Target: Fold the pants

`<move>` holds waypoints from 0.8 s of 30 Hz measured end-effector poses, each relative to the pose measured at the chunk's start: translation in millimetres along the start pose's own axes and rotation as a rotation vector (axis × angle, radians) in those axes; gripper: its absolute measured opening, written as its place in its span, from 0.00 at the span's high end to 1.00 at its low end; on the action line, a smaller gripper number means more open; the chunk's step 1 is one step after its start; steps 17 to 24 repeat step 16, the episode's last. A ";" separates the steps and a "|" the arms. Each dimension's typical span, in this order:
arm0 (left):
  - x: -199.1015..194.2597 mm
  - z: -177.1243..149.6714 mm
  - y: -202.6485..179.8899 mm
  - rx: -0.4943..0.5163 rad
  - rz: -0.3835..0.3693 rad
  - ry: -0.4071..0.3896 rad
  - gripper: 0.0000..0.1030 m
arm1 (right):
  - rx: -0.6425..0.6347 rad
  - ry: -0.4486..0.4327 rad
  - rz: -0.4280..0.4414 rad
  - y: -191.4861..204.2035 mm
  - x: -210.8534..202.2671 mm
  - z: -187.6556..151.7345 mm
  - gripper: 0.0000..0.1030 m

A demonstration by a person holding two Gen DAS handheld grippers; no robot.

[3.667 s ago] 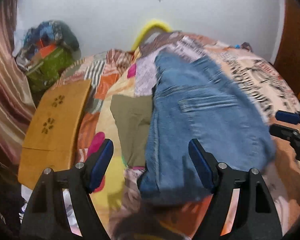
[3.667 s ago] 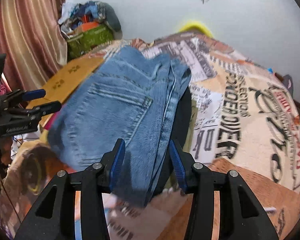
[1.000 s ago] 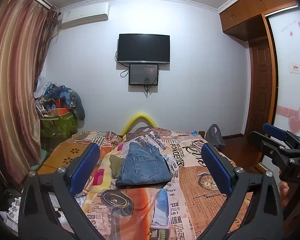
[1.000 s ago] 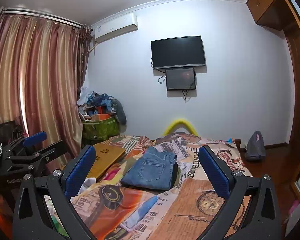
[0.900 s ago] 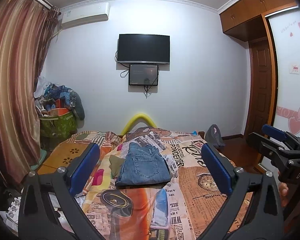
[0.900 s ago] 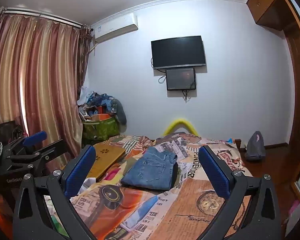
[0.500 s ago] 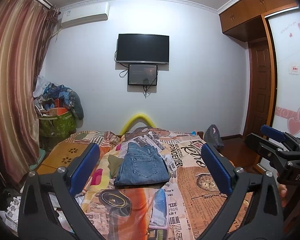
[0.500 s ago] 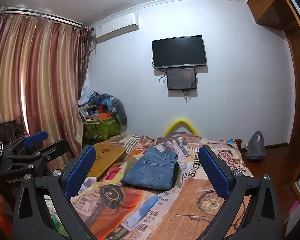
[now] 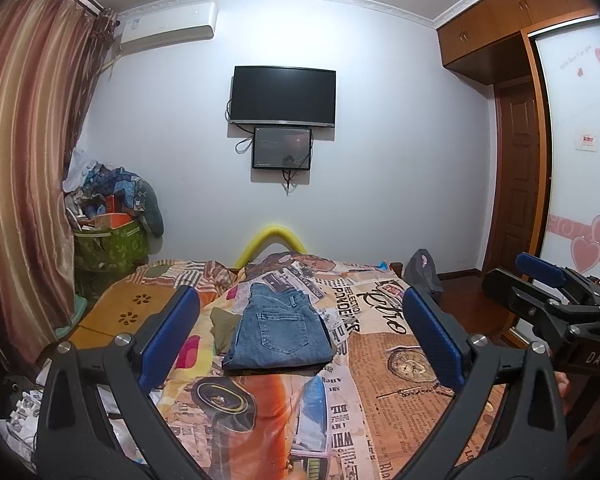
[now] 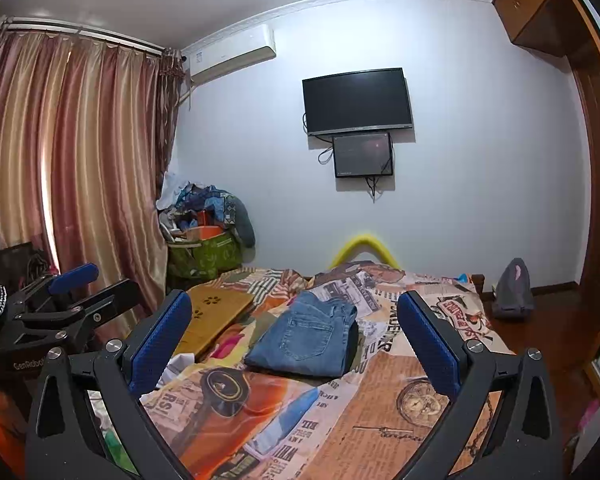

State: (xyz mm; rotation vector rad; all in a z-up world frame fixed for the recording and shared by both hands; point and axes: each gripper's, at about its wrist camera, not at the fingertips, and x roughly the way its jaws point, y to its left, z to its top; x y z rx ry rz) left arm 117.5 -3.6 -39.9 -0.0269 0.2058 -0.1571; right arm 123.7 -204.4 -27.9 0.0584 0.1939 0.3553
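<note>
The blue jeans (image 9: 281,330) lie folded into a compact rectangle on the bed, back pocket up, over an olive garment. In the right wrist view the same folded jeans (image 10: 307,336) rest mid-bed. My left gripper (image 9: 300,340) is open, held well back from the bed with nothing between its blue pads. My right gripper (image 10: 296,344) is open too, equally far back and empty. The right gripper (image 9: 548,292) shows at the left view's right edge; the left gripper (image 10: 72,296) shows at the right view's left edge.
The bed carries a newspaper-print cover (image 9: 384,360). A wooden lap board (image 10: 216,312) lies on its left side. A yellow foam arch (image 9: 272,240) stands at the far end. A green bin of clutter (image 9: 108,240) sits by the curtain; a wardrobe and door (image 9: 516,184) are right.
Since 3.7 s ago both grippers have pulled far back and up from the jeans and opened wide. Over the last second the view has barely shifted.
</note>
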 end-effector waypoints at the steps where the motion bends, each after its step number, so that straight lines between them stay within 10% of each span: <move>1: 0.4 -0.3 0.4 -0.003 -0.001 0.003 0.00 | 0.000 0.001 0.000 0.3 0.1 -0.1 0.01; 24: 4.8 -2.9 0.3 -0.013 -0.007 0.015 0.00 | 0.007 0.004 0.000 -1.0 1.4 -1.4 0.01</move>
